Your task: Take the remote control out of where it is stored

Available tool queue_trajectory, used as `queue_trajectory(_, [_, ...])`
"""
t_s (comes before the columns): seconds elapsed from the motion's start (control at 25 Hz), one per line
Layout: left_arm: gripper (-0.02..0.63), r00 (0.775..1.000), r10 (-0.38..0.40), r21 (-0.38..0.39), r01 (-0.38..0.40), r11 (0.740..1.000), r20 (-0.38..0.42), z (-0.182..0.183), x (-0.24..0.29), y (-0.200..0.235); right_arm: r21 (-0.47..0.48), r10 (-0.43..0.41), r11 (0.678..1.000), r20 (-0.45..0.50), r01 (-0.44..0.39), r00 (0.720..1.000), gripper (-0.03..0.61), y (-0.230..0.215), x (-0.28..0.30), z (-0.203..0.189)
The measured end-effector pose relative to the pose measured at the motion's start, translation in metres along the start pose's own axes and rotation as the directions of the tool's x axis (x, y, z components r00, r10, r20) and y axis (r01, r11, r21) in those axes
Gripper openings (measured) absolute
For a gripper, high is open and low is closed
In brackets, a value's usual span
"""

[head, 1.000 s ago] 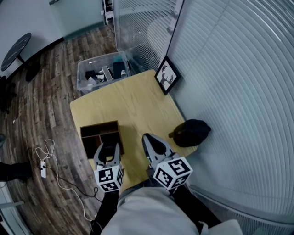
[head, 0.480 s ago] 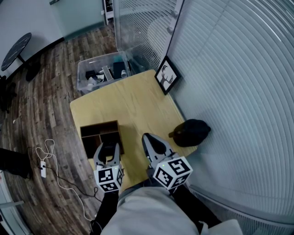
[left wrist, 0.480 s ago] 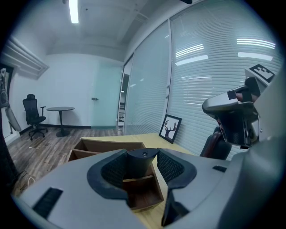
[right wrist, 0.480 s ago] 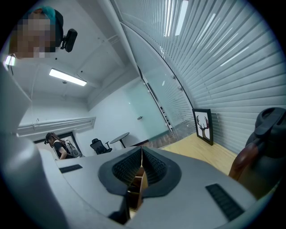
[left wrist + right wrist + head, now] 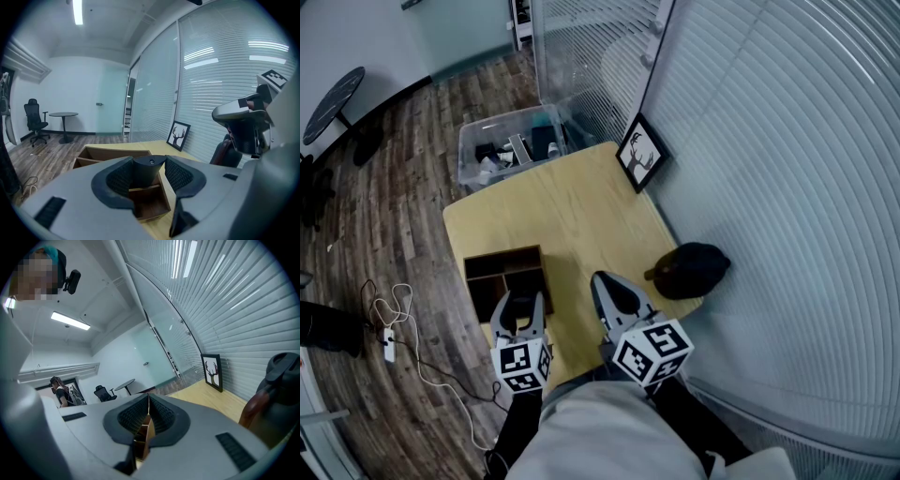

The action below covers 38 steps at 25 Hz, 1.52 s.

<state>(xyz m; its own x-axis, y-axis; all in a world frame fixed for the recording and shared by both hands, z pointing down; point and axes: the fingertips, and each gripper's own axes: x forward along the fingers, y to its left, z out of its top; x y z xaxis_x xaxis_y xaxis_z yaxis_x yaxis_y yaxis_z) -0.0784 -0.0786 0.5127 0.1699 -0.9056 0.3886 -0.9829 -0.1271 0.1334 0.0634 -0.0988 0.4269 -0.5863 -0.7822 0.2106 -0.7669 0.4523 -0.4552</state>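
The black remote control (image 5: 149, 169) stands upright between the jaws of my left gripper (image 5: 149, 176), and both pads press on its sides. In the head view the left gripper (image 5: 519, 307) hovers over the near end of the brown wooden organiser box (image 5: 499, 266) at the table's left edge. The box's compartments (image 5: 145, 201) show just below the remote. My right gripper (image 5: 606, 284) rests over the table to the right of the box. Its pads meet with nothing between them (image 5: 148, 414).
A black bag (image 5: 689, 270) sits at the table's right edge. A framed deer picture (image 5: 640, 154) leans against the blinds at the far corner. A clear plastic bin (image 5: 510, 144) of items stands on the floor beyond the table (image 5: 572, 211). A white cable (image 5: 392, 323) lies on the floor at left.
Both grippers have kept still. Only a dark shape at the floor's left edge has shifted.
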Motion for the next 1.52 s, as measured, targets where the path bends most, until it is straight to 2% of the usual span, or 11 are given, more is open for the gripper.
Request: queue_trajectory(1.52, [0.215,1.0,-0.016,0.027,0.016,1.0,-0.001,0.011,-0.008,-0.002,0.0,-0.003,1.0,-0.012,0.003,1.0,0.005,0.001,0.0,-0.002])
